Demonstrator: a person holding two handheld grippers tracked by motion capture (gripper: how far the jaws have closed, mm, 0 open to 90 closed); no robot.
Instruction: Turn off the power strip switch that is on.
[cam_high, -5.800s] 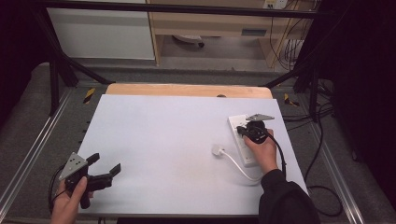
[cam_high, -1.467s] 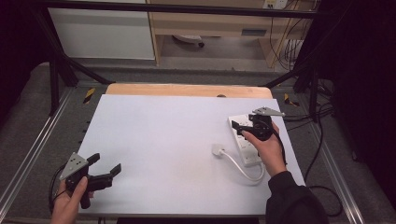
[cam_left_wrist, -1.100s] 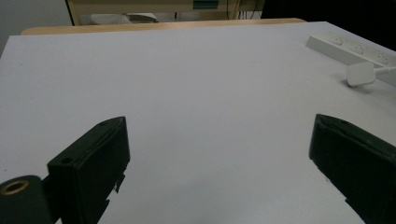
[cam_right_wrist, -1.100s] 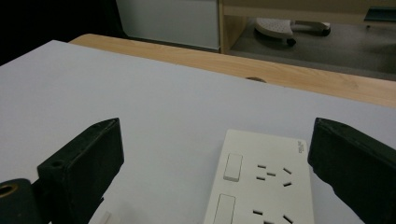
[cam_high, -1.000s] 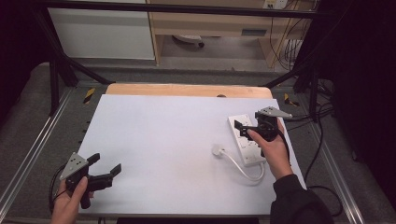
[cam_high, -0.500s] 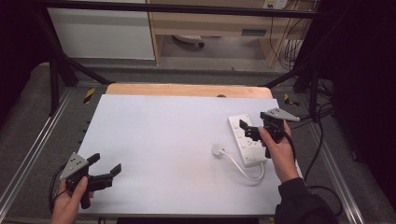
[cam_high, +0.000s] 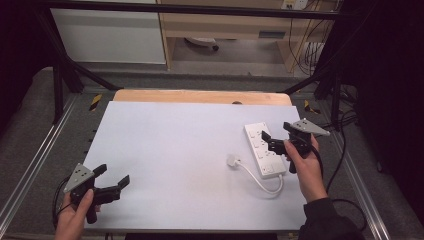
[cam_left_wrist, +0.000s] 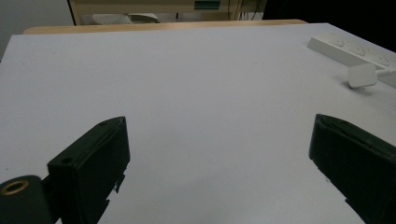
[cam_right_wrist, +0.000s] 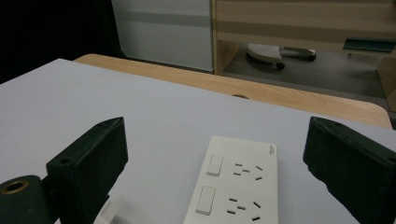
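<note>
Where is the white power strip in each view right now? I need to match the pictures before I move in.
High view: the power strip lies at the table's right side, just left of the right gripper.
Left gripper view: at the top right corner, far beyond the open jaws.
Right gripper view: bottom centre, between the open jaws.
Shared landmark: its white plug, lying loose beside it.

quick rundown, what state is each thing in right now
power strip: flat on the table, sockets up, nothing plugged in
plug: loose on the table left of the strip, on its white cable
right tool: open, over the strip, holding nothing
left tool: open, holding nothing, over the near left corner of the table
</note>
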